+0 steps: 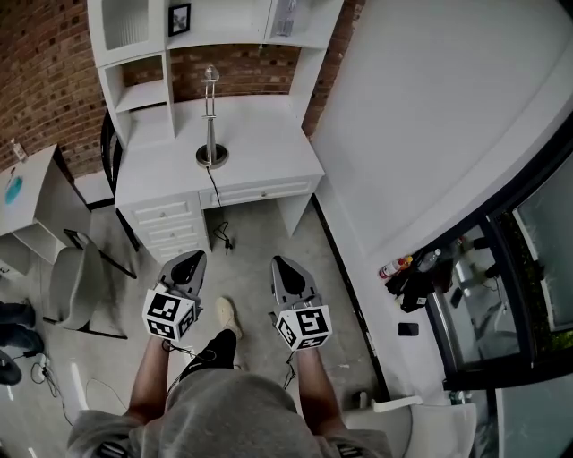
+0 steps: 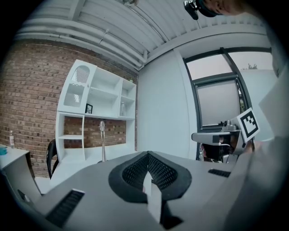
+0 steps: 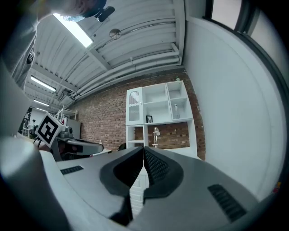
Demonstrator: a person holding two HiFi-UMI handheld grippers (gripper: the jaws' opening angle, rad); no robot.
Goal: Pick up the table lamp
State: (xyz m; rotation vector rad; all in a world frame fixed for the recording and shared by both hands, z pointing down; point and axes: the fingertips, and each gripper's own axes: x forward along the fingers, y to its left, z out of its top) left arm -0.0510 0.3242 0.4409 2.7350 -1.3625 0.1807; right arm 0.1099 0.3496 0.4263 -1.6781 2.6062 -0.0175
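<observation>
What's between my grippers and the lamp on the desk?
In the head view: bare floor ahead of the left gripper and right gripper, then the desk, a black cord hanging down its front from the lamp.

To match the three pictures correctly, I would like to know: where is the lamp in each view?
Head view: lamp at top centre, on the desk.
Left gripper view: lamp left of centre.
Right gripper view: lamp near the centre.
Shared landmark: the framed picture, up-left of the lamp.
</observation>
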